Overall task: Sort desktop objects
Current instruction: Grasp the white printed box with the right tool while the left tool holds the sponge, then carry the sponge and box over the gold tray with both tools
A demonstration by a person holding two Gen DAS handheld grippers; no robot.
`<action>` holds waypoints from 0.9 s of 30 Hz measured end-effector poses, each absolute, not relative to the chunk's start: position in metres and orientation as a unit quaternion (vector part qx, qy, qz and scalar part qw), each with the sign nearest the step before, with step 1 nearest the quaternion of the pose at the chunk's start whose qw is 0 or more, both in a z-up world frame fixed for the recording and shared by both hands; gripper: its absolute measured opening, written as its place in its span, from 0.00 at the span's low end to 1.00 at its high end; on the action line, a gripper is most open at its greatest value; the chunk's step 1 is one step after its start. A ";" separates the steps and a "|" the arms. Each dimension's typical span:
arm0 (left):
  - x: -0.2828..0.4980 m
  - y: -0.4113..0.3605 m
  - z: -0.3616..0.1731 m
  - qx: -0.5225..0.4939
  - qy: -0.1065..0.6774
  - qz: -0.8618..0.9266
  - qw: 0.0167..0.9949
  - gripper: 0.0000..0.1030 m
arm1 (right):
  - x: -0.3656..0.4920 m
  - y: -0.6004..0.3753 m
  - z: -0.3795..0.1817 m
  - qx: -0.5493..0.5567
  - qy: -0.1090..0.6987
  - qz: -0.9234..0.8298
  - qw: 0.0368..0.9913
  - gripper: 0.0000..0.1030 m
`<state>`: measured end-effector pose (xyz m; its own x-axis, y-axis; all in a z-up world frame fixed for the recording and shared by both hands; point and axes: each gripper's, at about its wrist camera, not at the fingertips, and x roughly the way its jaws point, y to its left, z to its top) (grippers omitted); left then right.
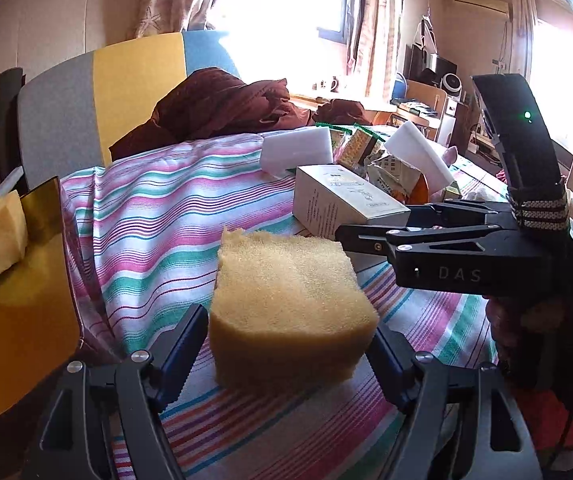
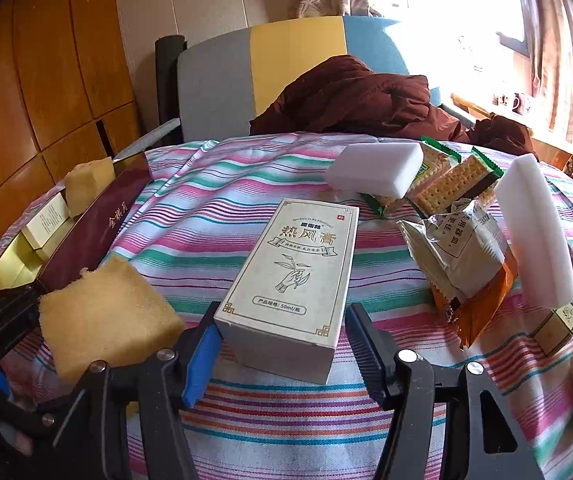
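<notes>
Left gripper stands spread around the yellow sponge on the striped cloth, fingers not pressing it. Right gripper is also spread, the white carton lying between its fingers.

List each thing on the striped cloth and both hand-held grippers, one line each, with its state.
left hand-held gripper: open, fingers either side of the yellow sponge
right hand-held gripper: open, straddling the white box
yellow sponge: resting on the cloth
white box: lying flat, closed
gold tray: open, holding a second sponge and a small box
white foam blocks: propped on snack packets
cracker packets: sealed
</notes>
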<state>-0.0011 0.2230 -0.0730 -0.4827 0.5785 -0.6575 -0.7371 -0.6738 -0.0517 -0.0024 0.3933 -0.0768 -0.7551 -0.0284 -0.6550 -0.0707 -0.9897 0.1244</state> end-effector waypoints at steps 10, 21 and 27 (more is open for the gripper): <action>0.006 0.227 -0.075 -0.325 0.131 0.860 0.371 0.69 | 0.007 0.390 -0.084 -0.341 0.068 0.938 0.007 0.55; 0.021 0.218 -0.063 -0.313 0.120 0.865 0.373 0.67 | 0.030 0.381 -0.075 -0.332 0.069 0.941 0.005 0.52; 0.031 0.205 -0.041 -0.292 0.098 0.873 0.378 0.67 | 0.038 0.375 -0.058 -0.314 0.062 0.947 -0.003 0.51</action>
<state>0.0308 0.2053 -0.0411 -0.5436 0.6027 -0.5841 -0.7170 -0.6952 -0.0501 0.0383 0.3751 -0.0580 -0.8030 -0.0448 -0.5943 -0.0336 -0.9922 0.1202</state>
